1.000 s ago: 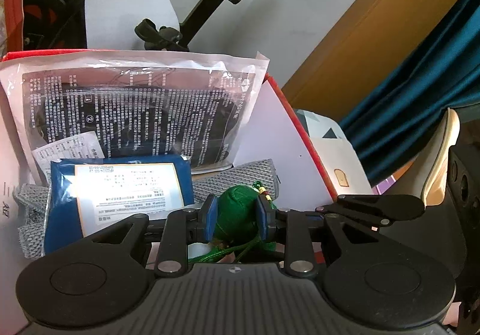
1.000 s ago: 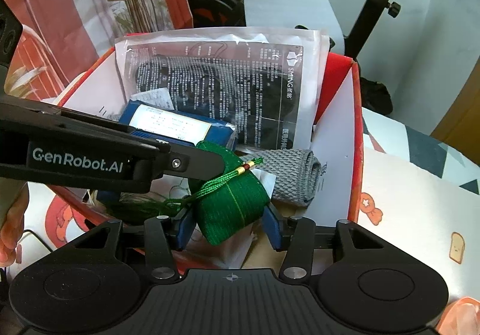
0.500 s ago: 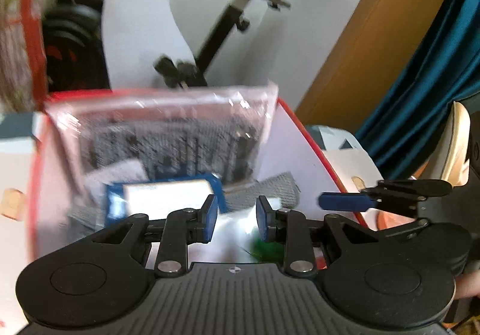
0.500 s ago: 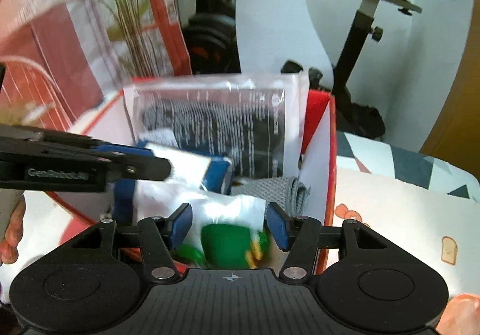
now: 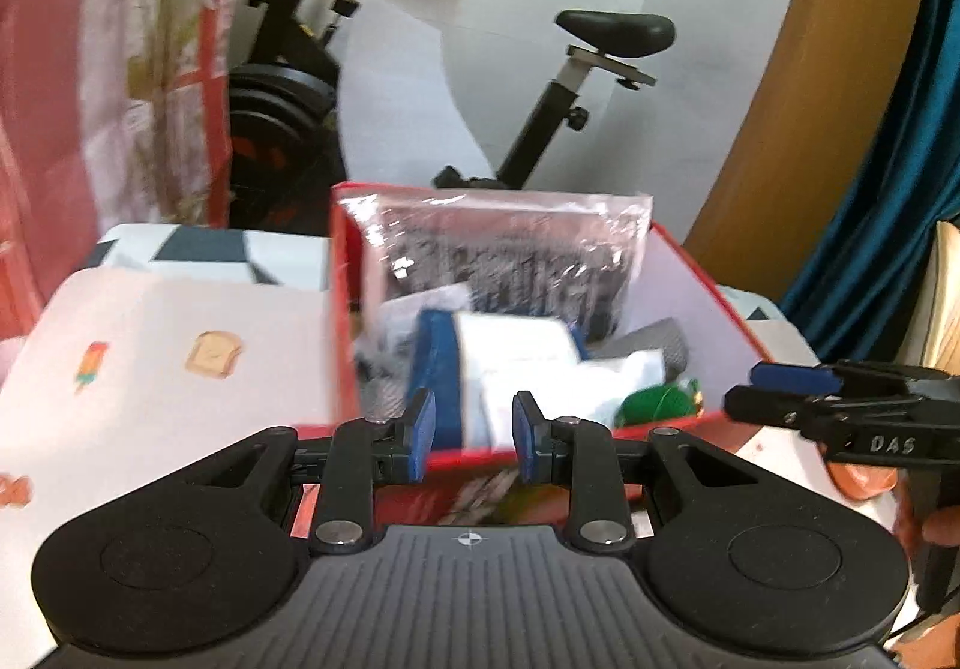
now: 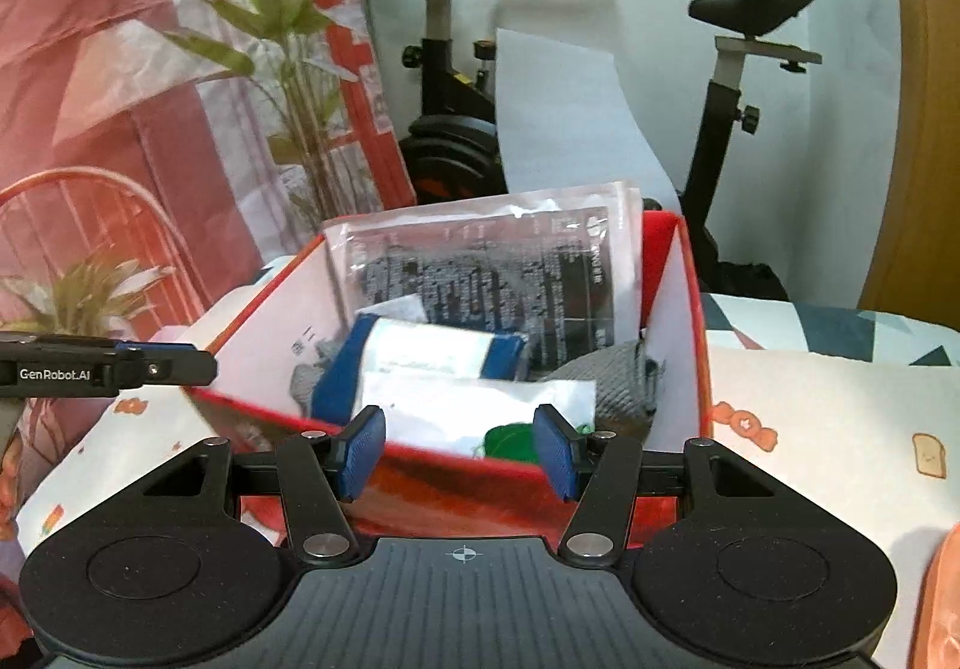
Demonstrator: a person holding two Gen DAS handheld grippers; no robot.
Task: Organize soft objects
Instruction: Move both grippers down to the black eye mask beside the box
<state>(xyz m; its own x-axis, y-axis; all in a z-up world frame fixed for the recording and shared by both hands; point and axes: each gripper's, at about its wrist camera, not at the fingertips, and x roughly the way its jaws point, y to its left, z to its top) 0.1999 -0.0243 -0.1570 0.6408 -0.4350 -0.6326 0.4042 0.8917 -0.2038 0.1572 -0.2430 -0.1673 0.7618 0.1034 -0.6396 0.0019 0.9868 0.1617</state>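
The green pouch [image 6: 510, 441] lies low in the red box [image 6: 690, 345], at the near wall toward the box's right corner; only a small rounded part of it shows, so its long axis and heading cannot be told. In the right wrist view it sits just below centre frame, between and beyond the spread fingers of the right gripper [image 6: 462, 450], which hold nothing. In the left wrist view the pouch [image 5: 654, 405] is right of centre, beyond the left gripper [image 5: 471, 435], whose jaws also stand apart and empty. Behind it lie a blue-edged packet [image 6: 432, 354], a rolled grey cloth [image 6: 618, 375] and a printed plastic bag [image 6: 498, 267] leaning upright. The box rests on a white cartoon-printed cloth [image 6: 828, 429]; an exercise bike [image 6: 732, 87] and a plant [image 6: 288, 69] stand behind.
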